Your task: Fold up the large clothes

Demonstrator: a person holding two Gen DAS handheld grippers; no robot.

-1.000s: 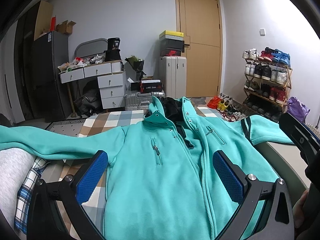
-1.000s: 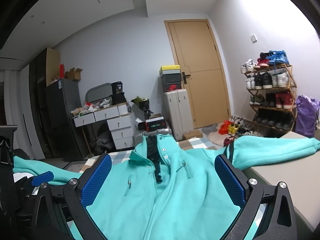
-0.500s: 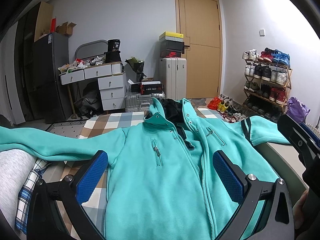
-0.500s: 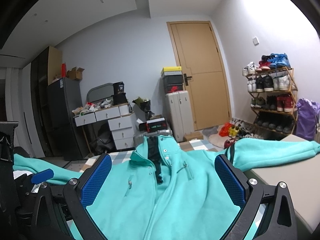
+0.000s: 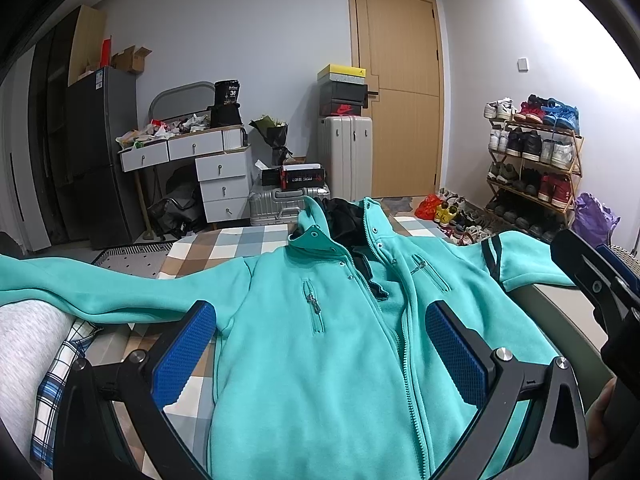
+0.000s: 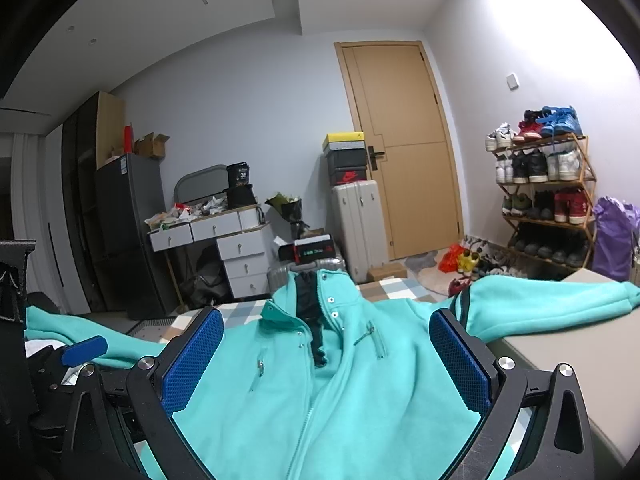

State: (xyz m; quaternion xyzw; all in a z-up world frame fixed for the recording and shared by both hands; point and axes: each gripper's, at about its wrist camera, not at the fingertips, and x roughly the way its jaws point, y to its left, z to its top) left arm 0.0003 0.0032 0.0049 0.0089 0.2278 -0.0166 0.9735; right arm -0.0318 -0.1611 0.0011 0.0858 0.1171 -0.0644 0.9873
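Both the left hand-held gripper (image 5: 320,344) and right hand-held gripper (image 6: 326,354) are hovering wide open over the teal zip-front fleece jacket (image 5: 320,344), lying spread across the checked bedspread (image 5: 208,248); the slack, partly unzipped front risks bunching when being pinched.

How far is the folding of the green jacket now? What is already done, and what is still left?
Done: the jacket lies spread face up on the checked blanket, both sleeves stretched out sideways. In hand: nothing; the left gripper and the right gripper are open above its front, clamping no cloth. Left: the whole fold, as no sleeve or hem is turned in yet; the front is open near the collar.
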